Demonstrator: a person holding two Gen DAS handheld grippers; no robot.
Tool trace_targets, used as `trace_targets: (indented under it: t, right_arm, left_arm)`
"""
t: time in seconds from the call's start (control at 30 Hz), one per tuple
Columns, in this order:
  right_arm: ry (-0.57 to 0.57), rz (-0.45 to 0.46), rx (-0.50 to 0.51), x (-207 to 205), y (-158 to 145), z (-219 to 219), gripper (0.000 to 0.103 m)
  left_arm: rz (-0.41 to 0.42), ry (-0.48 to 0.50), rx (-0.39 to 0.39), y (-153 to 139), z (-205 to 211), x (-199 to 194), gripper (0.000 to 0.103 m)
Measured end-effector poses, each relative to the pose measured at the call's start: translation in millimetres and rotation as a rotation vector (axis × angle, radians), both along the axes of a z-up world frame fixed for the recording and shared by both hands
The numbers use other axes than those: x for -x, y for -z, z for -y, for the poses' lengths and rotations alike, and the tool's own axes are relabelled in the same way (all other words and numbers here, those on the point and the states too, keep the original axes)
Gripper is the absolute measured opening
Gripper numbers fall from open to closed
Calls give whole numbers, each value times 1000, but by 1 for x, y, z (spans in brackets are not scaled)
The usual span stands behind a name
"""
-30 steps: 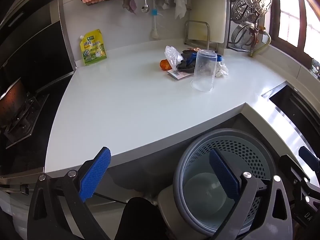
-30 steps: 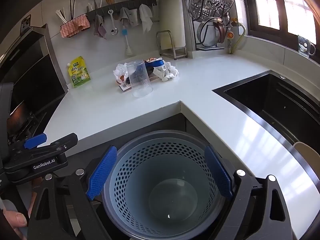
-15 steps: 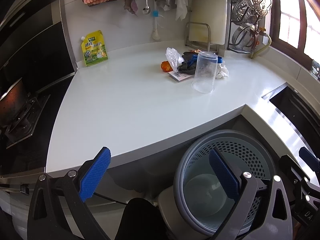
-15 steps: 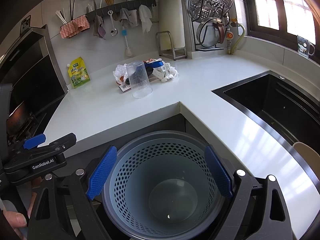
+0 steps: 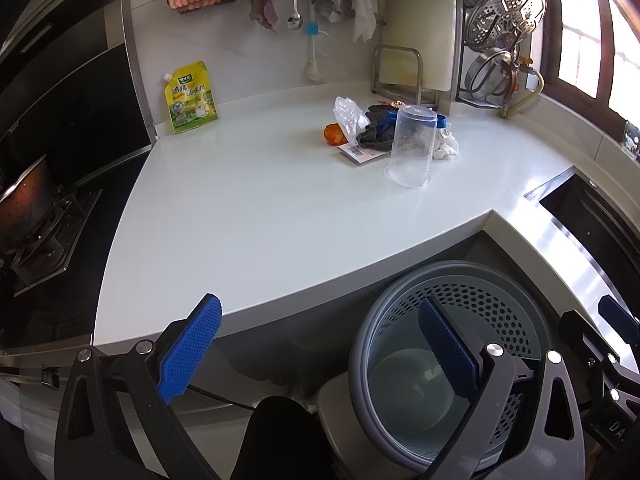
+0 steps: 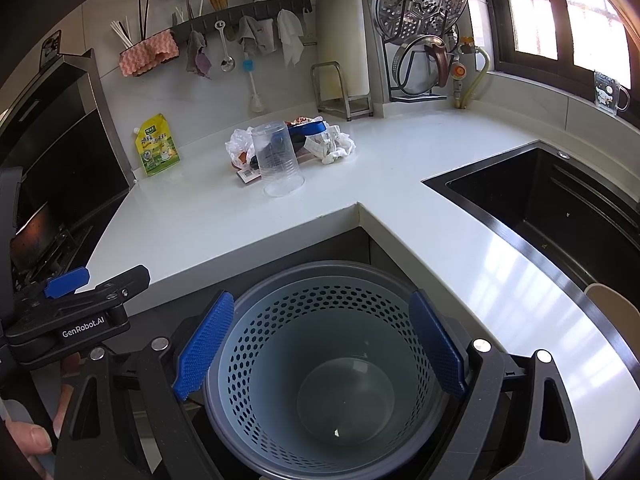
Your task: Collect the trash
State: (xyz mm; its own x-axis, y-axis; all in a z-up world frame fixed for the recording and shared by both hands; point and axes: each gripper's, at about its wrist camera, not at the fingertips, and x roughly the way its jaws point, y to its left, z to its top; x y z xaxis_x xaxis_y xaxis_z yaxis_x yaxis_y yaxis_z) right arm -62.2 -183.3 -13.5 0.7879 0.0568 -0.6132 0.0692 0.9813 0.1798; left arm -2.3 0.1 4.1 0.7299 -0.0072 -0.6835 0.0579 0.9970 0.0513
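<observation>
both the left gripper and right gripper hang wide apart and empty over the bin, while the light, crushable trash pile lies far on the counter, best pinched by its crumpled plastic.

Left gripper and right gripper hover with jaws wide apart.

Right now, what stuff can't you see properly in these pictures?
- Trash pile: in the right wrist view the upturned clear cup stands in front, so the dark item behind it can't be identified.
- Yellow pouch: its print is too small to read in either view.
- Bin: the right gripper, open, hides both sides of the rim.
- Sink: cut off by the left wrist view's right edge.
</observation>
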Motion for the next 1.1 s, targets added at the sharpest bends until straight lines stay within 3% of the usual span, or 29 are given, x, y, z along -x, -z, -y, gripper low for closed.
trace_targets:
  t: [1.1]
  right_arm:
    - [1,-3,1,1,0,1,85]
  left_arm:
    - [-10,4,-2,2,-1,2,97]
